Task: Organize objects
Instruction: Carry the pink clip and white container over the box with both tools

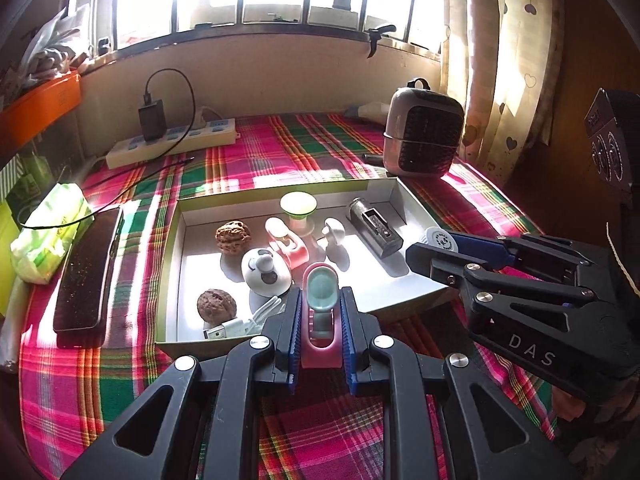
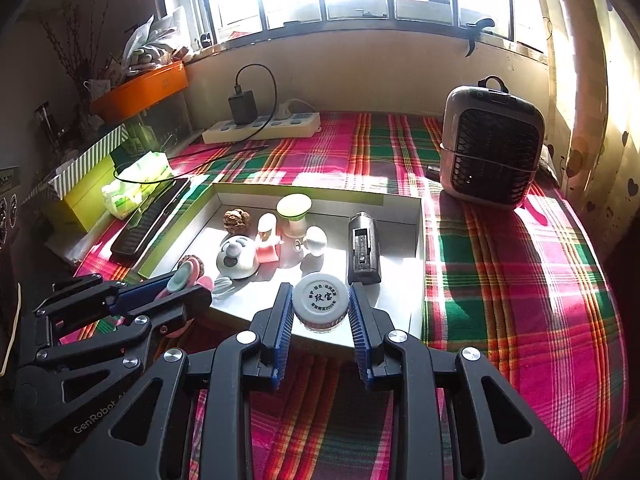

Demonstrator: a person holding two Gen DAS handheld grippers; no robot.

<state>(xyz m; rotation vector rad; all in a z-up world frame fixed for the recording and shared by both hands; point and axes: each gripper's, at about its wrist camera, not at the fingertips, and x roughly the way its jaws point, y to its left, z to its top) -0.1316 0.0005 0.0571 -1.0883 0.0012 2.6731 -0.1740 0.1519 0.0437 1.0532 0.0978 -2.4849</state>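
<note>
My left gripper (image 1: 320, 300) is shut on a pink clip with a teal pad (image 1: 320, 312), held just above the near edge of the open cardboard box (image 1: 280, 192). My right gripper (image 2: 320, 300) is shut on a small white-capped jar (image 2: 320, 306) over the box's near edge (image 2: 360, 340). In the box lie two walnuts (image 1: 233, 237), a white panda-shaped gadget (image 1: 264, 272), a pink-and-white clip (image 1: 286, 244), a green-topped spool (image 1: 298, 210), a white knob (image 1: 334, 232), a dark metal lighter-like piece (image 1: 374, 232) and a USB cable (image 1: 240, 324).
A small heater (image 2: 490, 146) stands at the back right on the plaid cloth (image 2: 500, 280). A power strip with a charger (image 2: 262, 126) lies at the back. A black case (image 1: 86, 272) and a tissue pack (image 1: 48, 232) lie left of the box.
</note>
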